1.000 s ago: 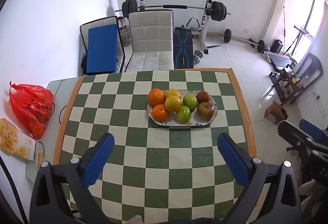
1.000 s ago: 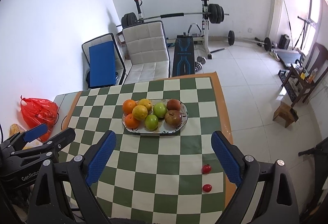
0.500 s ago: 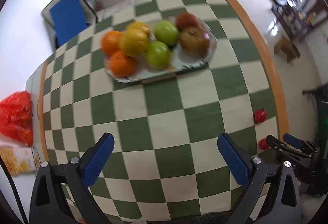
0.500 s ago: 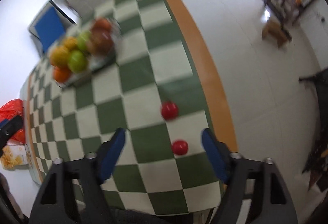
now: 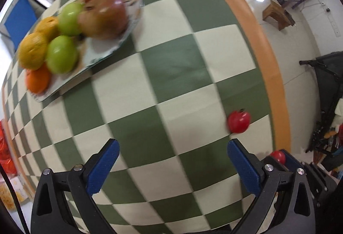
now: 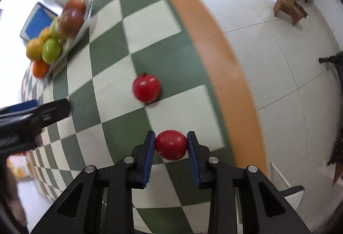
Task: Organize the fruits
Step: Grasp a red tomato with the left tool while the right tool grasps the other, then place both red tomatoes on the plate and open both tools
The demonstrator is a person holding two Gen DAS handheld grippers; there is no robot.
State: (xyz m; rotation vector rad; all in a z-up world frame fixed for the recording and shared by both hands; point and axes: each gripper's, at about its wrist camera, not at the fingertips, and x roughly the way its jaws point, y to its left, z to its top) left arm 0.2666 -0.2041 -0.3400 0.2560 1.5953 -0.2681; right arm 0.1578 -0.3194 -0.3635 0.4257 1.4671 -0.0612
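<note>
On the table sit one plate (image 5: 130, 26), two tomatoes (image 6: 146, 88), two green apples (image 5: 62, 57), two red apples (image 5: 105, 15) and three oranges (image 5: 32, 53).

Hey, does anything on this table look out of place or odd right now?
Yes. Two small tomatoes sit apart from the fruit plate, near the table's orange edge. One tomato lies loose on the checked cloth; the other tomato is already clamped in the right gripper. Nothing looks spilled or damaged.

Right tongs (image 6: 170, 145) clamped on near tomato (image 6: 170, 145).
</note>
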